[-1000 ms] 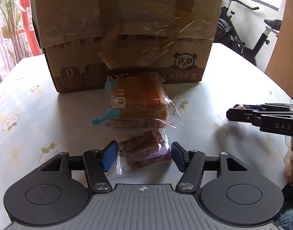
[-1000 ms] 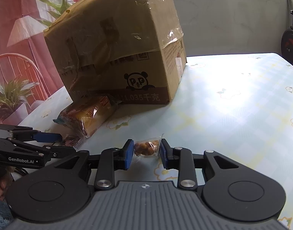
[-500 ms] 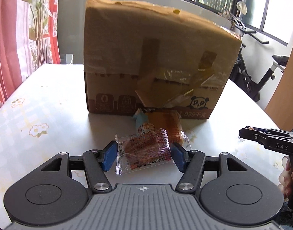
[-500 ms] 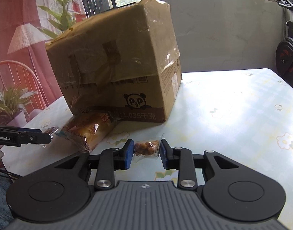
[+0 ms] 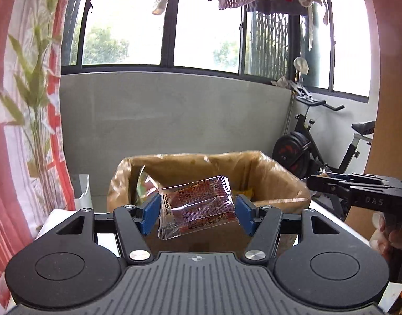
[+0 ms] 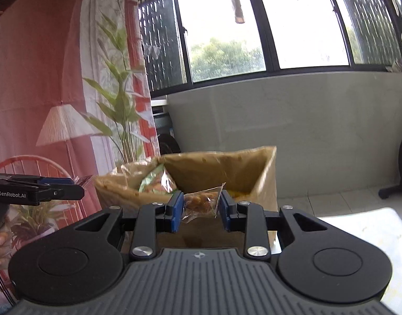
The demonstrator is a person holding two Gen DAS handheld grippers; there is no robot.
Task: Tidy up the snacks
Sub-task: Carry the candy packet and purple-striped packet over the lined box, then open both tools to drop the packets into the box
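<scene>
Both grippers hover by the open cardboard box (image 5: pixel 277 181): left gripper (image 5: pixel 197 211) pinches a red snack packet (image 5: pixel 198 208), right gripper (image 6: pixel 199 208) pinches a small nut packet (image 6: pixel 202 203)

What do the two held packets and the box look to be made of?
Red snack packet: thin clear glossy plastic film, judging by glare and crinkles. Nut packet: clear film too; its contents show through. Cardboard box: brown cardboard, matte inside, shiny tape or film seemingly wrapping its rim.

White table (image 6: pixel 364 225) carries open cardboard box (image 6: pixel 264 176).
</scene>
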